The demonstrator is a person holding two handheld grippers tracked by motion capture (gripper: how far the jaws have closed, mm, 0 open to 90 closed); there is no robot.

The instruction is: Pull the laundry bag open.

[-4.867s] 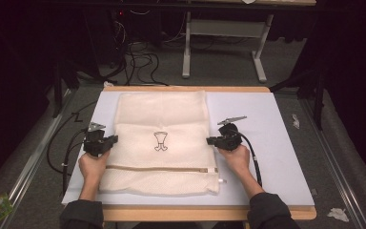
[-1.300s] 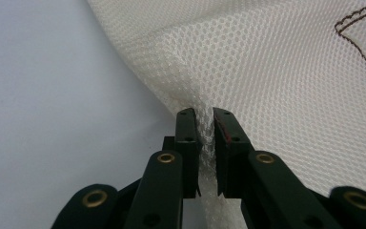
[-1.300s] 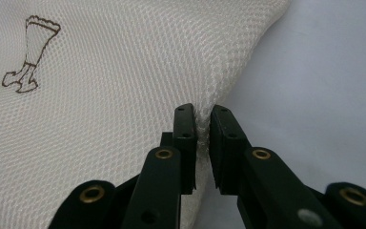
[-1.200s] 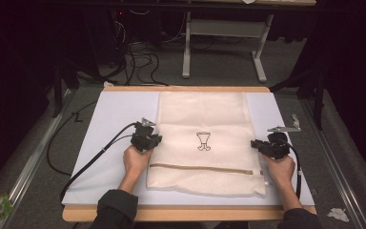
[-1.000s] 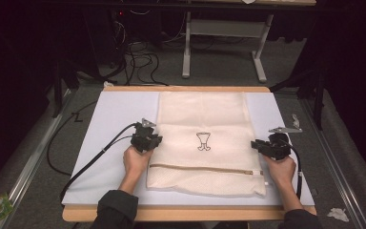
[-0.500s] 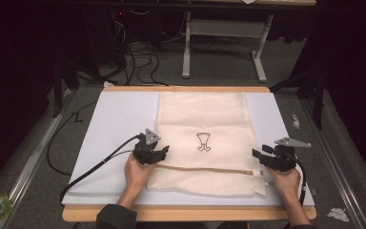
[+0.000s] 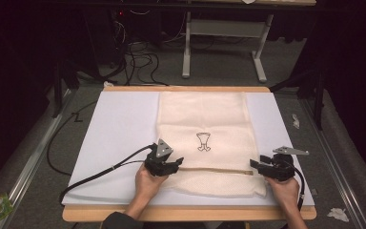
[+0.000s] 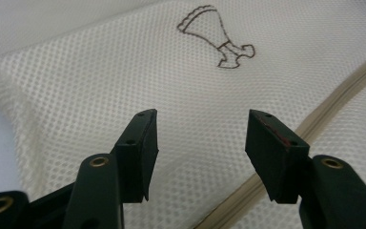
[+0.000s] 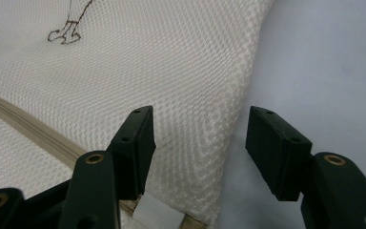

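Both grippers have let go of the mesh laundry bag [image 7: 205,143] and their jaws have just been opening: a second ago each was clamped on a side edge of the bag at about the height of the printed emblem [image 7: 203,141], and both now sit nearer the person, level with the zipper [image 7: 214,170]. The left gripper [image 7: 174,163] stands released at the zipper's left end, with bare mesh and the tan zipper tape showing between its jaws in the left gripper view [image 8: 200,138], nothing pinched. The right gripper [image 7: 256,165] stands released at the zipper's right end; in the right gripper view [image 9: 198,143] its jaws straddle the bag's side seam, one over mesh and one over the white mat [image 7: 119,129]. The bag itself has not shifted since release and lies flat, its far edge at the far rim of the worktop [image 7: 190,88] (so the repositioning appears complete, and the zipper is judged the next point of work). A narrow strip of mat lies right of the bag, a much wider one to its left. Near the zipper, the bag's bottom hem lies close to the mat's near edge, leaving little margin there.
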